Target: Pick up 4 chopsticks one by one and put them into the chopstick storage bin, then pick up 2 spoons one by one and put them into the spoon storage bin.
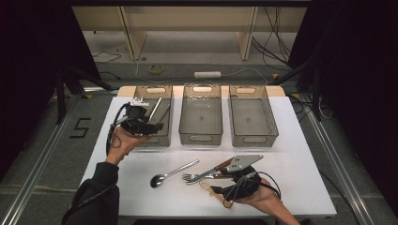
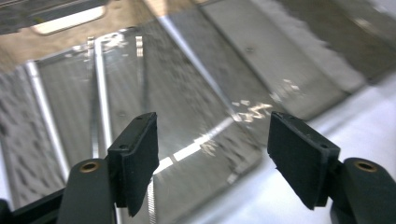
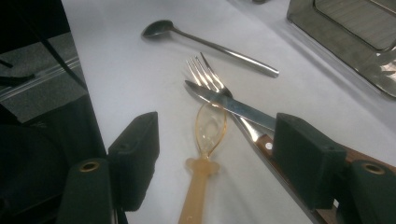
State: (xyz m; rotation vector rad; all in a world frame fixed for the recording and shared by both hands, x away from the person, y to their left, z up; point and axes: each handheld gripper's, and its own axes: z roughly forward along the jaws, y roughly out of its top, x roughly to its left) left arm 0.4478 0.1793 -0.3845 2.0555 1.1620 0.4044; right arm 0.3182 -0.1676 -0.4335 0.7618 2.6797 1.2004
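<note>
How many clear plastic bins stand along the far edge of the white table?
3: the left clear plastic bin beside the left gripper, holding silver utensils; the middle bin and the right bin, both looking empty.

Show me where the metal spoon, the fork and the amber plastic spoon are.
metal spoon (image 3: 156, 28), right gripper view, on its bowl.
fork (image 3: 205, 74), right gripper view, on its prongs.
amber plastic spoon (image 3: 211, 123), right gripper view, on its clear bowl.

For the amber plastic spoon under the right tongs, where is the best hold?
Probably the flat handle of the amber spoon, from above, pads across its width. It lies flat and clear there, while its bowl sits close under the knife and fork.
</note>
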